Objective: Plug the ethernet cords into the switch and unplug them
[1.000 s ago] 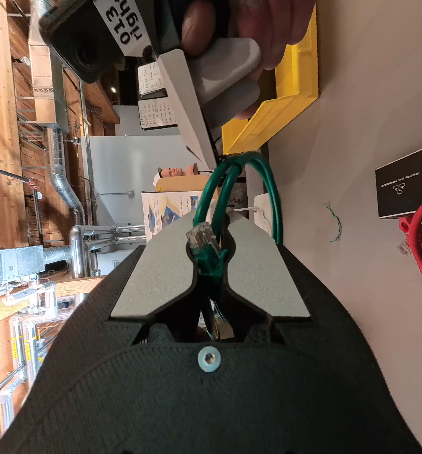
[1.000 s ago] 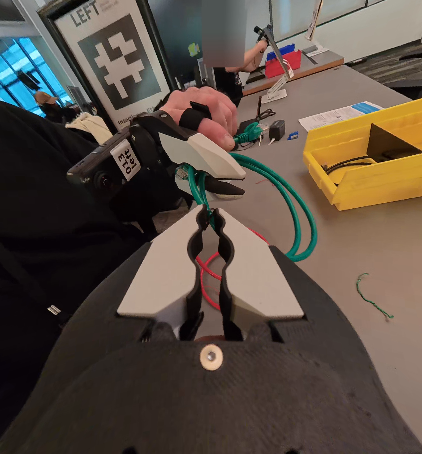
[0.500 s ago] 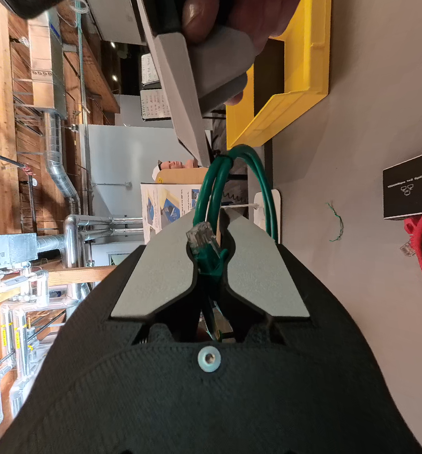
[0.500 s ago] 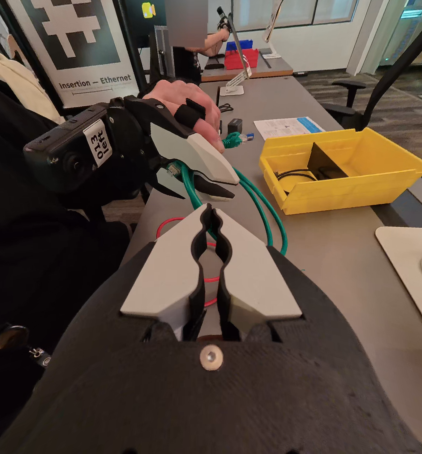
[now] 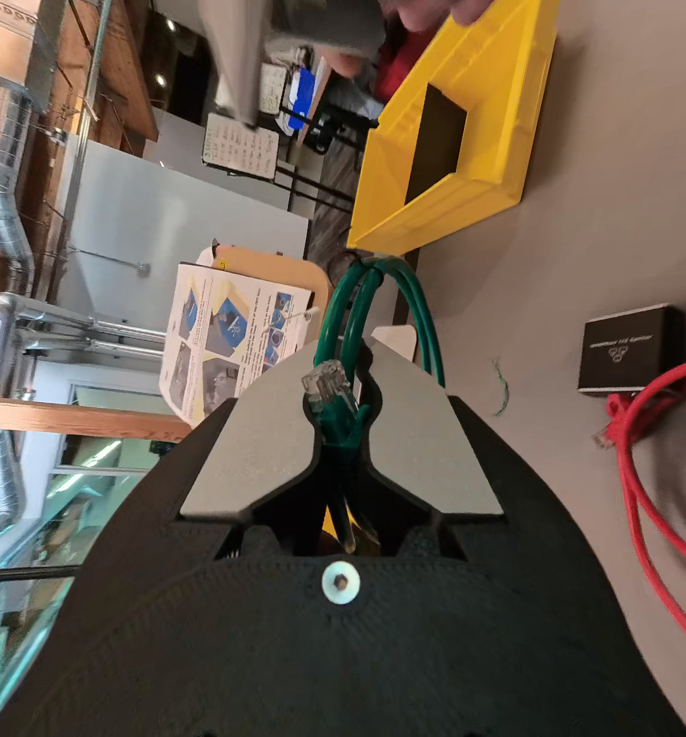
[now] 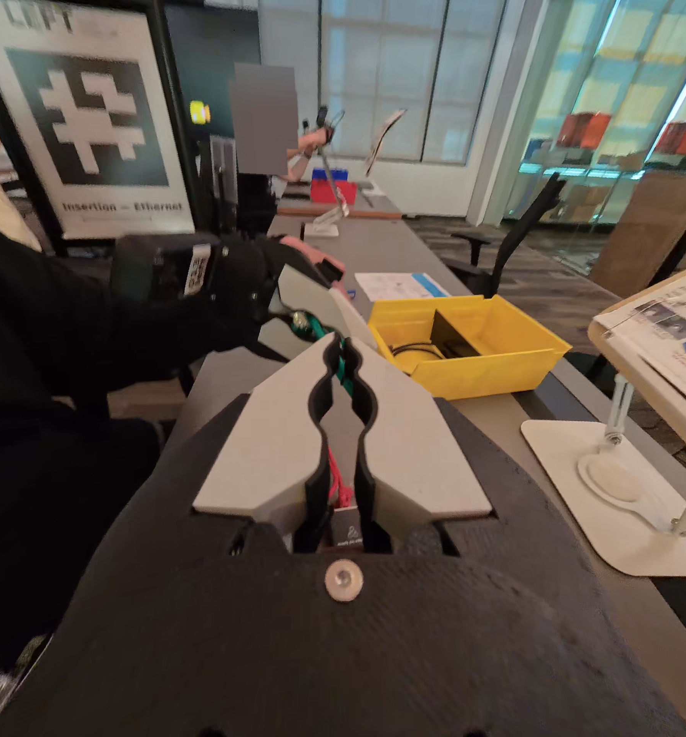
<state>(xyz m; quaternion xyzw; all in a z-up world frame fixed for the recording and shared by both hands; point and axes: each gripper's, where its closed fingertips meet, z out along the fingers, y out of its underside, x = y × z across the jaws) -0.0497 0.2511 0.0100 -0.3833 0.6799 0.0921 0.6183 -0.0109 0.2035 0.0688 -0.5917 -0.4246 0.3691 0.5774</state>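
Where matte fingers [image 5: 413,430] pinch: glossy green cord [image 5: 335,414].

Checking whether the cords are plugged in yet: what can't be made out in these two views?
- Switch ports: left wrist view, facing away, hidden by the red cord.
- Switch in right wrist view: only a sliver between the right gripper fingers.
- Green cord far end: hidden behind the left gripper.

The right gripper [image 5: 245,60] has been drawn up and away from the green cord [image 5: 373,303], now seen only at the top edge of the left wrist view. Its view has been swung rightward: the yellow bin [image 6: 493,367] is now centred, and a document stand [image 6: 612,478] has been brought into sight.
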